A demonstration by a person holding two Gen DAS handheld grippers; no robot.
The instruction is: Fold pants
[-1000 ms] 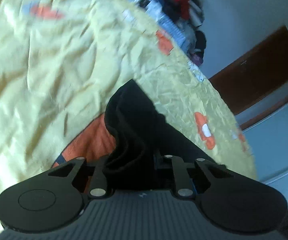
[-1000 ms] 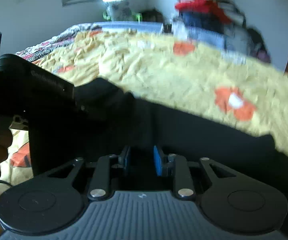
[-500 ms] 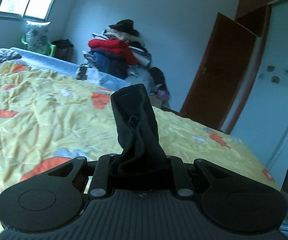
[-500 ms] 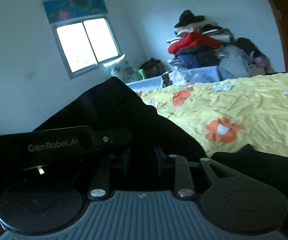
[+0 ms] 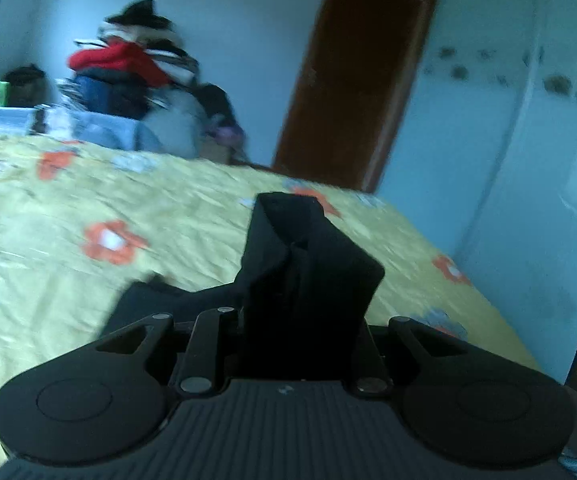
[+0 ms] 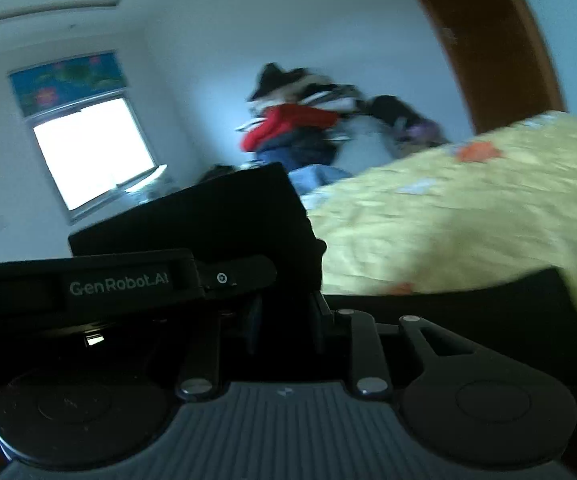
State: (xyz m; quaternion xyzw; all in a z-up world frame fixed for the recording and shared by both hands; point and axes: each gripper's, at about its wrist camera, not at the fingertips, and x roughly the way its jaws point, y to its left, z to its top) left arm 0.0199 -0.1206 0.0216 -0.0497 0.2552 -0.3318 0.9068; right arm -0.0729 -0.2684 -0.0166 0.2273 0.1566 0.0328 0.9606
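Note:
The black pants [image 5: 304, 272] stick up in a bunched fold from my left gripper [image 5: 300, 344], which is shut on them; its fingertips are hidden by the cloth. More black cloth [image 5: 156, 300] trails onto the yellow flowered bedspread [image 5: 128, 208]. In the right wrist view my right gripper [image 6: 284, 320] is shut on the black pants [image 6: 224, 220], held above the bedspread [image 6: 448, 216]. The left gripper's body [image 6: 120, 284], marked GenRobot.AI, is close on the left. A flat part of the pants [image 6: 468, 312] hangs at lower right.
A tall pile of clothes [image 5: 128, 68] stands beyond the bed's far end, also in the right wrist view [image 6: 300, 128]. A brown wooden door [image 5: 348, 80] and a pale wardrobe [image 5: 508, 160] stand right. A bright window [image 6: 92, 152] is at the left.
Both grippers have lifted the pants up off the bed, and the views swung from the bedspread to the room. Over the last half second they turned further right, with motion blur.

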